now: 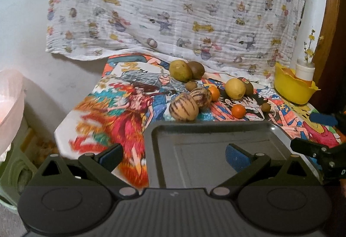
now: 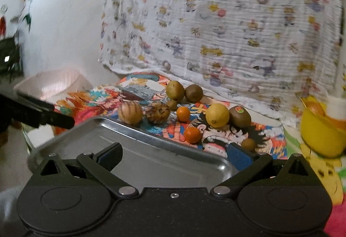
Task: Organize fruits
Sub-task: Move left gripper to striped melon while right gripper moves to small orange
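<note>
A bare metal tray (image 1: 270, 128) (image 2: 151, 135) lies on the cartoon-print cloth at the near edge. Beyond it sit two striped melons (image 1: 183, 107) (image 2: 130, 112), two small oranges (image 1: 238, 111) (image 2: 192, 135), a yellow lemon (image 1: 235, 88) (image 2: 217, 115), a stickered kiwi (image 2: 240, 116), a green fruit (image 1: 180, 71) (image 2: 175, 90) beside a brown kiwi (image 1: 196, 69) (image 2: 194, 93), and small brown fruits (image 1: 266, 106). My left gripper (image 1: 174, 157) hovers open over the tray's near part, holding nothing. My right gripper (image 2: 174, 154) is open above the tray's right side; it shows at the right edge (image 1: 320, 135) of the left wrist view.
A yellow bowl (image 1: 292, 87) (image 2: 320, 135) with a white cup (image 1: 305, 70) stands at the back right. A patterned white cloth (image 1: 173, 10) hangs behind the fruits. A pale pink basin (image 1: 8, 107) (image 2: 54, 85) sits left of the table, a green crate (image 1: 13, 172) below it.
</note>
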`<state>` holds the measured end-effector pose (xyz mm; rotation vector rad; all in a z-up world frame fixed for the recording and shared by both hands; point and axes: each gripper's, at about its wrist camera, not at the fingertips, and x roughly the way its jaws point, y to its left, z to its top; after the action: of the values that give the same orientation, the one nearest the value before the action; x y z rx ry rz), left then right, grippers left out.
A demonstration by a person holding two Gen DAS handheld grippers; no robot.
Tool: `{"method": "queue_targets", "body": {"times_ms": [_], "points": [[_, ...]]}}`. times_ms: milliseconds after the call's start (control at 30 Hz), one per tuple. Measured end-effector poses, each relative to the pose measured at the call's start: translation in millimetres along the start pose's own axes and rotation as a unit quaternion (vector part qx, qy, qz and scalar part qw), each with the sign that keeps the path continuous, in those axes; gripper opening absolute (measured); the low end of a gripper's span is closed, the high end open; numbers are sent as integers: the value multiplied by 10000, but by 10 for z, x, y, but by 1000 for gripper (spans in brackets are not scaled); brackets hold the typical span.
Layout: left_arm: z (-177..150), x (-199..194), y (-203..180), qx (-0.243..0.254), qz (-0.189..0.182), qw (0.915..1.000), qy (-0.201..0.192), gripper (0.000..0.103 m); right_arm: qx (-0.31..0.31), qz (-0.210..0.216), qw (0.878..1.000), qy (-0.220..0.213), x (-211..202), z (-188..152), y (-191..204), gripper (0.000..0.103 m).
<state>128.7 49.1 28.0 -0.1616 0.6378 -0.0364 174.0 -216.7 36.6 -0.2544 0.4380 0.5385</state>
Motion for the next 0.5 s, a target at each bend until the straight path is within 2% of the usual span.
{"method": "queue_targets", "body": {"times_ms": [133, 333, 500], "points": [[172, 188, -8, 155, -74, 9998, 112, 102, -36, 70, 9998, 175, 210, 122, -148, 102], [382, 511, -57, 331, -217, 9989, 254, 102, 249, 36, 9985, 493, 636, 240, -281, 102], [497, 794, -85, 277, -65, 9992, 285, 102, 365, -98, 9971, 663, 953, 248, -346, 100]]}}
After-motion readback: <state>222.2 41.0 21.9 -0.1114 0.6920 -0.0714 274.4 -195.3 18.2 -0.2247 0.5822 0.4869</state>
